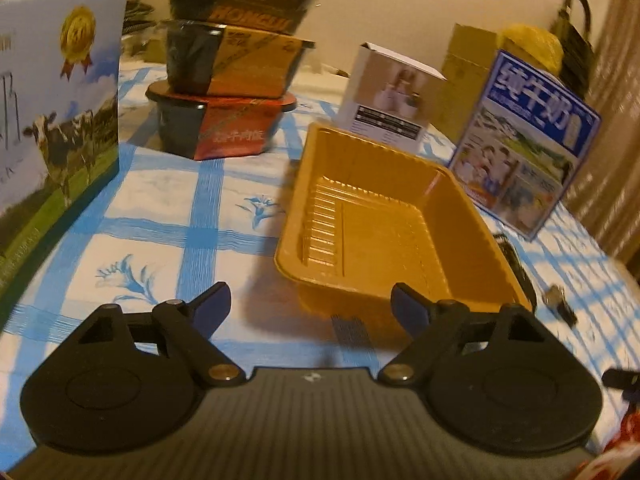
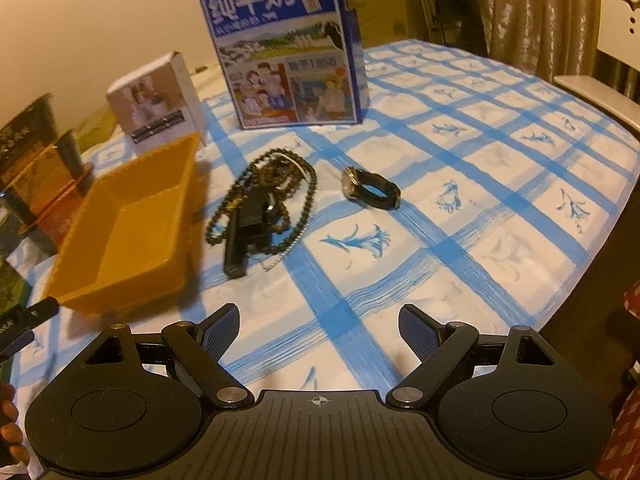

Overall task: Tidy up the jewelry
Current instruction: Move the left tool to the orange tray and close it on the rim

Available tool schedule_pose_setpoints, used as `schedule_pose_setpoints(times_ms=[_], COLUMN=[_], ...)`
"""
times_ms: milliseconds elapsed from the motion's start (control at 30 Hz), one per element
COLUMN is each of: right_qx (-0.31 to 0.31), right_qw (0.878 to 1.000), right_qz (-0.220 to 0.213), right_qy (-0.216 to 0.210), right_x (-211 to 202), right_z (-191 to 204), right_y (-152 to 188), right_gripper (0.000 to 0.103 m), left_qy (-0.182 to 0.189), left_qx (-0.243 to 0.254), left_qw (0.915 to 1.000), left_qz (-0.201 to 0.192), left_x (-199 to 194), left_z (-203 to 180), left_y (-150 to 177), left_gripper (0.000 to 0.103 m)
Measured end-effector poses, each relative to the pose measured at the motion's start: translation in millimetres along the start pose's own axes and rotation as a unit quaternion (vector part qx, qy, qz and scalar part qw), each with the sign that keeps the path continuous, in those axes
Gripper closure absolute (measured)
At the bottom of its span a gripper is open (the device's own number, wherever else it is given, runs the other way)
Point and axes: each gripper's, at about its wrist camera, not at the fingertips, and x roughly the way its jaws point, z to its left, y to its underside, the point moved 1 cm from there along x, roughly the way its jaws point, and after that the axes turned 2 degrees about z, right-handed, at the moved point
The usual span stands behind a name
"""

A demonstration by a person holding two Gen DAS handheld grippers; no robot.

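Nothing is sorted yet: the gold plastic tray (image 1: 384,216) on the table (image 2: 460,216) is empty, while the bead necklace (image 2: 264,204) and wristwatch (image 2: 370,188) lie beside it. The left hand-held gripper (image 1: 312,308) and right hand-held gripper (image 2: 320,332) both stand apart, holding nothing.

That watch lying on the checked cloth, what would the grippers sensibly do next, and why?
Probably ease the right gripper, open and empty, forward over the watch and close on it: the gold tray beside the bead necklace is still empty.
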Motion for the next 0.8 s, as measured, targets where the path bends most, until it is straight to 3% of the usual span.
schedule_pose_setpoints(times_ms=[100,300,667,800], right_qx=[0.000,0.004,0.003,0.003], right_qw=[1.000,1.000,1.000,1.000], right_qz=[0.006,0.007,-0.015,-0.016], right_qy=[0.003,-0.001,-0.002,-0.001], right_x=[15,43,74,82], right_z=[-5,-17,-40,-46], right_y=[-5,-16,-42,-41], right_gripper=[0.017,0.017,0.017,0.017], left_qy=[-0.004,-0.014,-0.030,-0.034], left_qx=[-0.016,-0.026,-0.008,-0.011], left_qw=[0.9998,0.9992,0.9985,0.9981], left_qz=[-0.012,-0.026,-0.045,-0.049], left_x=[11,36,61,63], left_z=[0,-6,-13,-8], left_y=[-1,-4,-1,-5], left_gripper=[0.021,0.040,0.067,0.084])
